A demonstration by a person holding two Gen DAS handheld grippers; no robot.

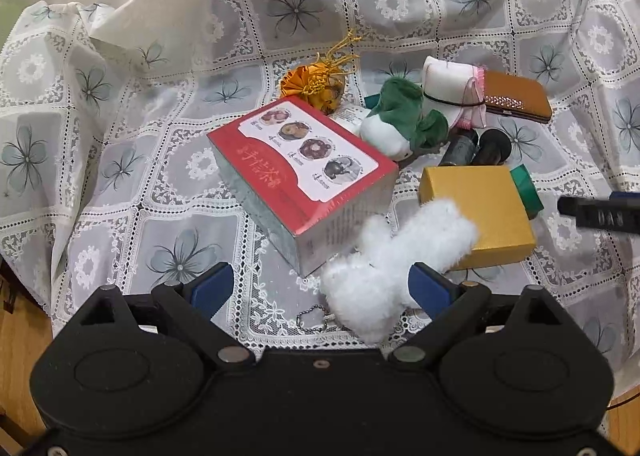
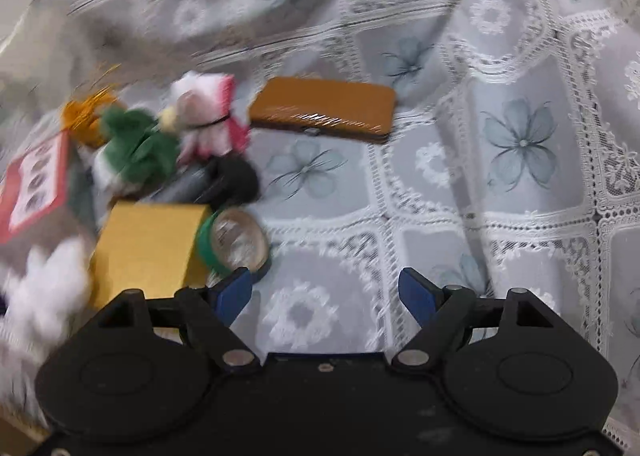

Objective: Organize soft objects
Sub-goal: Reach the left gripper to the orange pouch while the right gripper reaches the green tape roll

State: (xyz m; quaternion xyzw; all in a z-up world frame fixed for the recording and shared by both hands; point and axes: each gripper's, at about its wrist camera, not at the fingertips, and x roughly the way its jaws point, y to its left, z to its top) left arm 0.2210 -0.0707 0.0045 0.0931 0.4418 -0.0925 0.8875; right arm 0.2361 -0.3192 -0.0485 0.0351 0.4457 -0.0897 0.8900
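A white fluffy plush with a ball chain lies on the lace tablecloth, right in front of my left gripper. That gripper is open; the plush sits in the right half of the gap, against the right pad, and the left pad is clear of it. Farther back lie a green and white plush, a rolled white cloth with pink trim and an orange drawstring pouch. My right gripper is open over bare tablecloth, to the right of the pile. The right wrist view is blurred.
A red box and a gold box flank the white plush. A green tape roll sits by my right gripper's left finger. Behind are a brown case and black cylinders. A dark bar enters from the right edge.
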